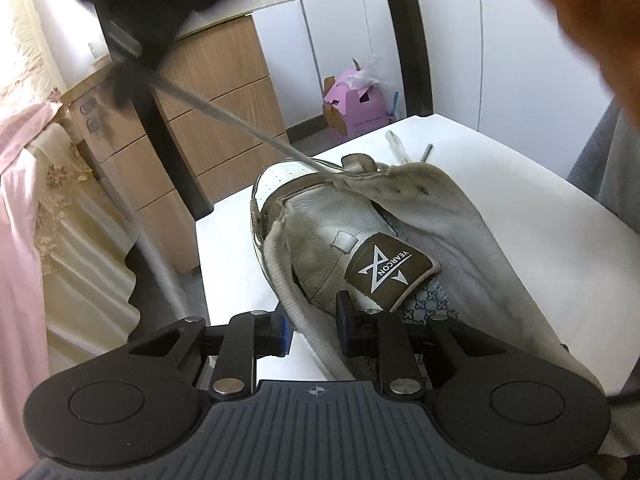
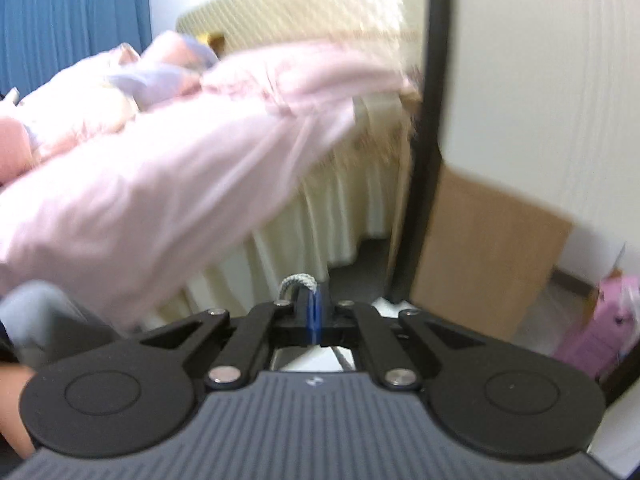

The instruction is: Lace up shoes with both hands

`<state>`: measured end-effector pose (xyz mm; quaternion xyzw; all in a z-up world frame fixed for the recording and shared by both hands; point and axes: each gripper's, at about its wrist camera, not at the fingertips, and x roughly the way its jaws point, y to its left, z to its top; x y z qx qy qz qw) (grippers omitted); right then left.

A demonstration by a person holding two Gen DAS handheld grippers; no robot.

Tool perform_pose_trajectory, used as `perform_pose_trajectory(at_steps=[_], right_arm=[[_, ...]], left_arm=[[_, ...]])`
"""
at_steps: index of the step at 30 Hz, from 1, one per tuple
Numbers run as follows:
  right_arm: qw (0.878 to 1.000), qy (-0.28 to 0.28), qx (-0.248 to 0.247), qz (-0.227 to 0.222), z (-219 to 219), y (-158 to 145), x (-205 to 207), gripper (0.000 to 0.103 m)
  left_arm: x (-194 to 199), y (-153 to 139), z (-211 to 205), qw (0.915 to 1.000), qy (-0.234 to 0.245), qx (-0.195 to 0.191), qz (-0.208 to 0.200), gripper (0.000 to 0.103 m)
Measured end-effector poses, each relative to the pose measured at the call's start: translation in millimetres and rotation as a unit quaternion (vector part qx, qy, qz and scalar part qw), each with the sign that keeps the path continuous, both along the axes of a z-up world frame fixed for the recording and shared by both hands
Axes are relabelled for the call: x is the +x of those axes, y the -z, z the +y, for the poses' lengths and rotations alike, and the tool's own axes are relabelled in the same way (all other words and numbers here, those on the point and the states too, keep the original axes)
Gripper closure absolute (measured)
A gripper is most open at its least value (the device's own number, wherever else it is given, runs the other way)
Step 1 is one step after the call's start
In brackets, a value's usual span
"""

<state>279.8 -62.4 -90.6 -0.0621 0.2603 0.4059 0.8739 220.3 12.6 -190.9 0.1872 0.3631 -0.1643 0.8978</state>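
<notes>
The worn white leather shoe (image 1: 344, 236) on the white counter (image 1: 520, 184) is pinned at its collar by the narrowed left claw (image 1: 310, 322) while the grey woven lace (image 1: 224, 114), clamped in the right claw (image 2: 314, 312), is best drawn taut, smoothly, without jerking.

Shoe (image 1: 352, 240) on table (image 1: 540, 208), drawers (image 1: 208, 120) behind left (box (image 1: 356, 108) beyond)

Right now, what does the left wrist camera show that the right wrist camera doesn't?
Only the left wrist view shows the shoe on the white table, the left gripper closed on the shoe's collar edge, and the lace stretched taut up and away from the shoe. Only the right wrist view shows the right gripper shut on a loop of lace, plus the blue curtain. Both show the pink box and the pink bedding.
</notes>
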Motion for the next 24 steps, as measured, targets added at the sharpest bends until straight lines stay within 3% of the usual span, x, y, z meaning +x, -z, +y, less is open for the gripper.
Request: perform_pose_trajectory(at_steps=[3,7,11,15,20,24], right_arm=[[1.0,-0.009,0.014,-0.013,7.3,-20.4,-2.9,0.101],[1.0,0.005,0.017,-0.004,0.7,-20.6,2.7,0.101],[0.995,0.08,0.054,0.011,-31.2,-16.1,6.3,0.101],[0.978,0.174,0.112,0.024,-80.2,-7.9,4.8,0.101],[0.941,0.278,0.184,0.062,-137.1,11.1,5.5,0.101],[0.929,0.316,0.183,0.06,-147.1,16.5,4.9,0.101]], left_arm=[[3.1,-1.7,12.6,1.0,-0.007,-0.006,0.003,0.079],[5.6,-2.5,24.1,0.9999,-0.004,-0.01,0.003,0.079],[9.8,-4.2,41.7,0.9998,-0.005,-0.019,0.007,0.079],[11.1,-5.0,55.0,0.9997,-0.008,-0.023,0.008,0.079],[10.9,-5.4,64.1,0.9994,-0.016,-0.029,0.009,0.079],[8.9,-7.0,75.7,0.9992,-0.021,-0.033,0.009,0.079]])
